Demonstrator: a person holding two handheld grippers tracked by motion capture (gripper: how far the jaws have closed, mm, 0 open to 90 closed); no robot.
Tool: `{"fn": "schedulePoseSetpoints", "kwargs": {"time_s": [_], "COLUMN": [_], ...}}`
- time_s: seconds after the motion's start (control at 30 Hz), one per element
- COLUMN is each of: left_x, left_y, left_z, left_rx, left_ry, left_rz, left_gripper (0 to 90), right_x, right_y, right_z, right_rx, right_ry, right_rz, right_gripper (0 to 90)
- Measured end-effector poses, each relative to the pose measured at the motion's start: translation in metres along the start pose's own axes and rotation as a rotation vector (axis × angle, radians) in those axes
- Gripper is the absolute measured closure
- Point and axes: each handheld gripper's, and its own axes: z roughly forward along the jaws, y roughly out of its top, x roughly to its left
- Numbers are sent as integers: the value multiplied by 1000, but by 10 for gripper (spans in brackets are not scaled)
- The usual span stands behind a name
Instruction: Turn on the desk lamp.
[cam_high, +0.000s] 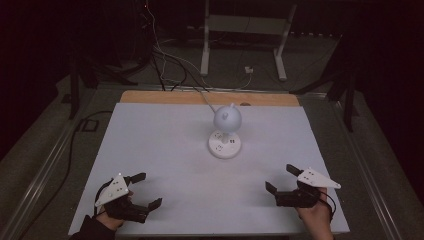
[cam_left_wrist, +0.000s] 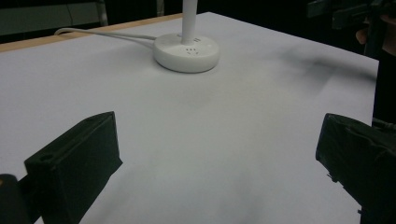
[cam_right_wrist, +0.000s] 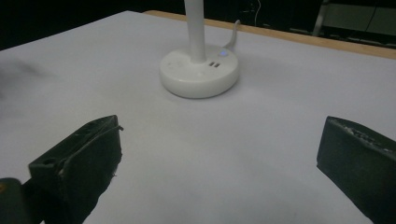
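A small white desk lamp (cam_high: 226, 130) stands on the white table top (cam_high: 165, 145), its round base (cam_left_wrist: 186, 52) (cam_right_wrist: 199, 73) flat on the surface and its globe-shaped head (cam_high: 227, 117) above. A white cable (cam_left_wrist: 102, 33) runs from the base toward the far edge. My left gripper (cam_high: 147, 190) rests near the front left of the table, open, with nothing between its jaws. My right gripper (cam_high: 281, 179) rests near the front right, open as well and holding nothing. Both point toward the lamp from well short of it.
A wooden strip (cam_high: 210, 98) borders the table's far edge. Beyond it stand a white frame (cam_high: 245, 35) and loose cables (cam_high: 165, 65) on the dark floor. Black stands (cam_high: 75, 80) flank the table on both sides.
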Motion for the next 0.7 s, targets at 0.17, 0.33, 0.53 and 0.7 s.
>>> {"fn": "schedulePoseSetpoints", "kwargs": {"time_s": [0.17,0.33,0.53,0.7], "left_x": [0,0,0,0], "left_y": [0,0,0,0], "left_z": [0,0,0,0], "left_rx": [-1,-2,-2,1], "left_ry": [-1,-1,-2,-1], "left_rz": [-1,0,0,1], "left_gripper": [3,4,4,3], "right_x": [-2,-2,-2,-2], "right_y": [8,14,19,25], "right_z": [2,8,14,17], "right_rx": [-4,4,-3,-23], "right_ry": [10,25,40,59], "right_rz": [-2,-12,-10,6], "right_gripper": [0,0,0,0]}}
